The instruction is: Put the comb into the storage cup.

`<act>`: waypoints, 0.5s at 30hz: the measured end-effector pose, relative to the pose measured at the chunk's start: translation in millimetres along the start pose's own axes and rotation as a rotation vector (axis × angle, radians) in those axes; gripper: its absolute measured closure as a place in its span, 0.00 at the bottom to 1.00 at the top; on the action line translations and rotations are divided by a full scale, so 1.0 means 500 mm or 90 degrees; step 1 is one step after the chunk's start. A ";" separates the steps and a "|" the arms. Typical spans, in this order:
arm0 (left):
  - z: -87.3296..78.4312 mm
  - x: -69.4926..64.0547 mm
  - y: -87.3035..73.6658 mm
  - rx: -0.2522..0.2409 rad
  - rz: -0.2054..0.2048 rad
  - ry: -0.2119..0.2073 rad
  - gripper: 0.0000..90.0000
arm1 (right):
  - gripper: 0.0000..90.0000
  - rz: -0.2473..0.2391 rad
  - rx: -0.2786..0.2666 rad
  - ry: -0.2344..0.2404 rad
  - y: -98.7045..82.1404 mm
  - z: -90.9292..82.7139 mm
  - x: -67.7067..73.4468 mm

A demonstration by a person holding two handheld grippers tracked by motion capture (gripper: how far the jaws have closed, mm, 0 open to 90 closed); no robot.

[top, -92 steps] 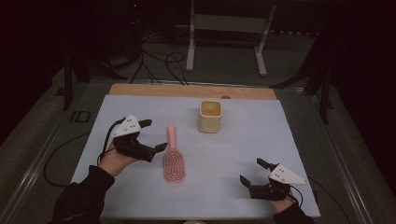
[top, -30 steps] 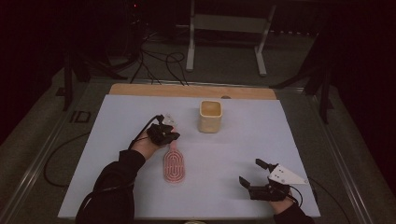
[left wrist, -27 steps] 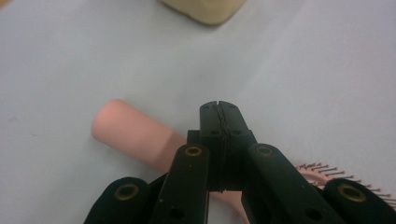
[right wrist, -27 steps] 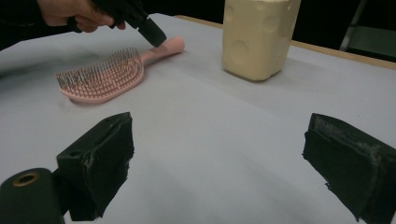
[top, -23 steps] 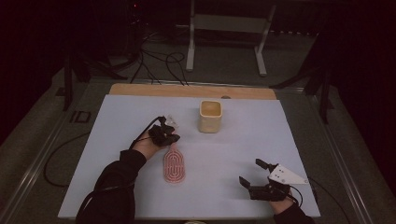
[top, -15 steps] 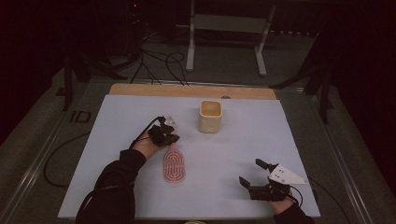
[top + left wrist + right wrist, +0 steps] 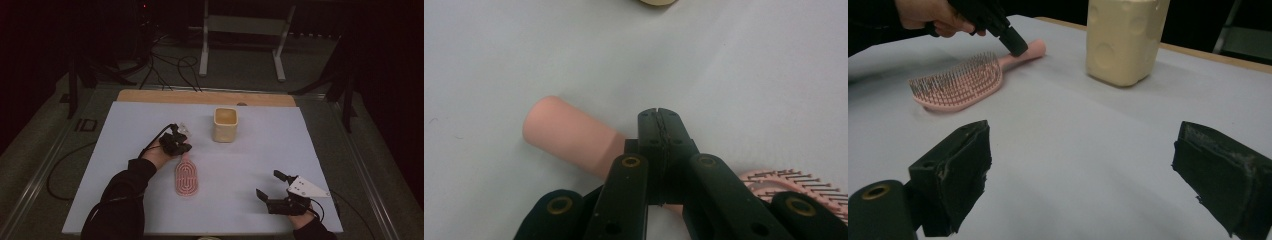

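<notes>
A pink hairbrush (image 7: 186,177) lies bristles up on the white table cover (image 7: 125,130), handle pointing away from me. My left gripper (image 7: 179,147) is over that handle with its jaws shut together. In the left gripper view the closed tips (image 7: 659,117) sit right above the pink handle (image 7: 569,135), which crosses behind them, and the bristled head (image 7: 794,182) shows at lower right. The right gripper view shows the left gripper (image 7: 1015,47) tip touching the brush (image 7: 955,80) handle from above. My right gripper (image 7: 269,184) rests near the table's front right, jaws wide open and empty (image 7: 1083,165).
A cream cup (image 7: 225,125) stands upright behind and right of the brush, and looms at the top of the right gripper view (image 7: 1123,37). A wooden strip (image 7: 205,97) runs along the table's far edge. Cables and a metal stand are on the floor beyond.
Three seconds ago my left gripper stood open to the left of the brush; it has since moved right onto the handle and shut. Over the last second nothing has moved.
</notes>
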State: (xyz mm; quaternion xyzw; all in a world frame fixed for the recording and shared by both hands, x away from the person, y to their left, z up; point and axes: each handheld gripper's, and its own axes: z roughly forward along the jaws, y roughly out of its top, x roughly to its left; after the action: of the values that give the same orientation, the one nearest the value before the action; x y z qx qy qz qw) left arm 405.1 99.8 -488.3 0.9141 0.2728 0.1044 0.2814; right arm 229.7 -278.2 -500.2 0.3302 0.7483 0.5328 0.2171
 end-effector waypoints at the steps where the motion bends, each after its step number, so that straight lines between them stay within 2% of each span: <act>1: 0.002 -0.002 0.002 0.002 0.004 -0.001 1.00 | 0.09 -0.003 -0.001 0.000 0.000 0.000 0.000; 6: 0.007 -0.004 0.003 0.007 0.007 -0.003 1.00 | 0.09 -0.003 -0.003 0.000 0.001 -0.001 -0.001; 8: 0.006 -0.001 0.002 0.020 0.013 0.008 1.00 | 0.09 -0.001 -0.004 -0.001 0.002 -0.003 -0.001; 11: 0.006 0.005 -0.005 0.029 0.007 0.011 1.00 | 0.09 0.001 -0.005 0.000 0.001 -0.002 -0.002; 13: 0.006 0.013 -0.020 0.050 0.004 0.023 1.00 | 0.09 -0.001 -0.003 -0.001 0.001 -0.002 0.000; 15: -0.001 0.021 -0.032 0.048 -0.010 0.027 1.00 | 0.09 0.001 -0.005 0.000 0.002 -0.003 -0.001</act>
State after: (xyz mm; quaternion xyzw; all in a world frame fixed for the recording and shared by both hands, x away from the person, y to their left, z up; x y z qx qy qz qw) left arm 406.5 117.0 -496.8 0.9194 0.2896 0.1114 0.2419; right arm 229.3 -279.3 -498.8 0.3301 0.7458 0.5360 0.2180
